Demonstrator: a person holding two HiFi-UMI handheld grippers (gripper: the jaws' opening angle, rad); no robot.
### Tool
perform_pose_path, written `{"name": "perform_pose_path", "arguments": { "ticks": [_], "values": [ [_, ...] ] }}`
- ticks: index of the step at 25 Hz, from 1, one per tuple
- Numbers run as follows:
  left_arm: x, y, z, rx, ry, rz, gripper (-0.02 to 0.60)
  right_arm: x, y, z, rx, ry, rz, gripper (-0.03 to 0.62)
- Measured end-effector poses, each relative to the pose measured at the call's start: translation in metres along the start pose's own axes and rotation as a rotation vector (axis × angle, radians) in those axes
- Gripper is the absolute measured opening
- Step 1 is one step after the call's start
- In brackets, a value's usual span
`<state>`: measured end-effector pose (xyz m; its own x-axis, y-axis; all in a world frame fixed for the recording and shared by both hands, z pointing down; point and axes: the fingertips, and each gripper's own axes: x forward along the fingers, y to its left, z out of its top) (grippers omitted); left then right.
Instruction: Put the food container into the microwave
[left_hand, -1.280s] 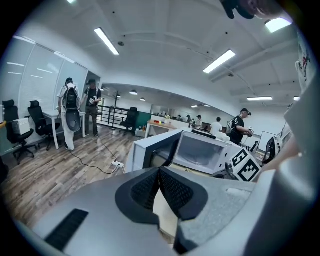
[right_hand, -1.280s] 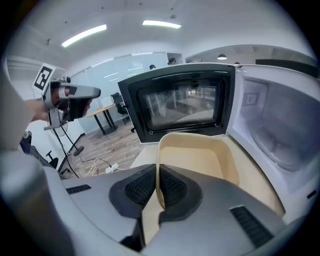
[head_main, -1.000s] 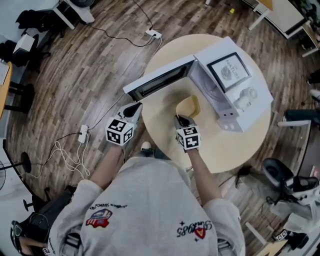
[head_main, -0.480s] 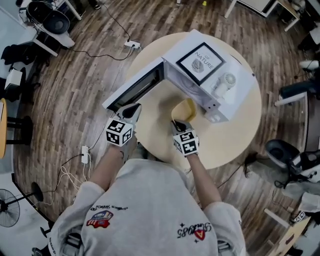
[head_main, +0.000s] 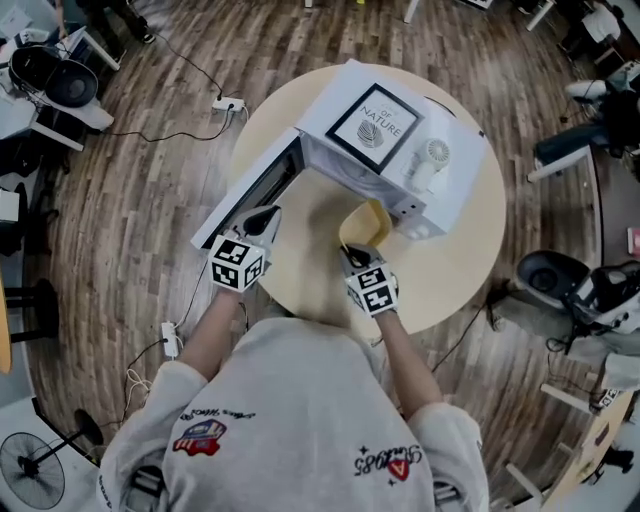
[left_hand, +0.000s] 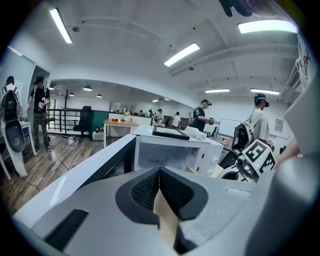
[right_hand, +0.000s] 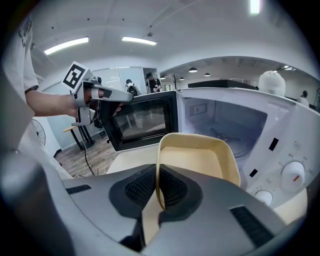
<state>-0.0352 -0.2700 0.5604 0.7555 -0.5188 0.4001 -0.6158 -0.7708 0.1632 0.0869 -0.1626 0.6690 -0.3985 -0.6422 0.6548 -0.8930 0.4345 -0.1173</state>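
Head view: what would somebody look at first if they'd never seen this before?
A white microwave stands on the round table with its door swung wide open to the left. Just in front of the opening, the right tongs pinch the rim of a yellow food container.

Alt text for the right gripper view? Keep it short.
The right gripper is shut on the near rim of an empty yellow container, held before the open microwave. To the left, the left gripper is beside the open door.
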Motion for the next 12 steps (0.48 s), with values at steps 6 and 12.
{"name": "perform_pose_path", "arguments": {
  "ticks": [6, 12],
  "values": [
    [0.018, 0.008, 0.010, -0.003, -0.003, -0.054, 0.005, 0.008, -0.005, 0.011, -0.042, 0.040, -0.016, 0.018],
    [0.018, 0.012, 0.003, -0.018, 0.006, -0.084, 0.005, 0.016, -0.008, 0.011, -0.115, 0.102, -0.037, 0.020]
  ]
}}
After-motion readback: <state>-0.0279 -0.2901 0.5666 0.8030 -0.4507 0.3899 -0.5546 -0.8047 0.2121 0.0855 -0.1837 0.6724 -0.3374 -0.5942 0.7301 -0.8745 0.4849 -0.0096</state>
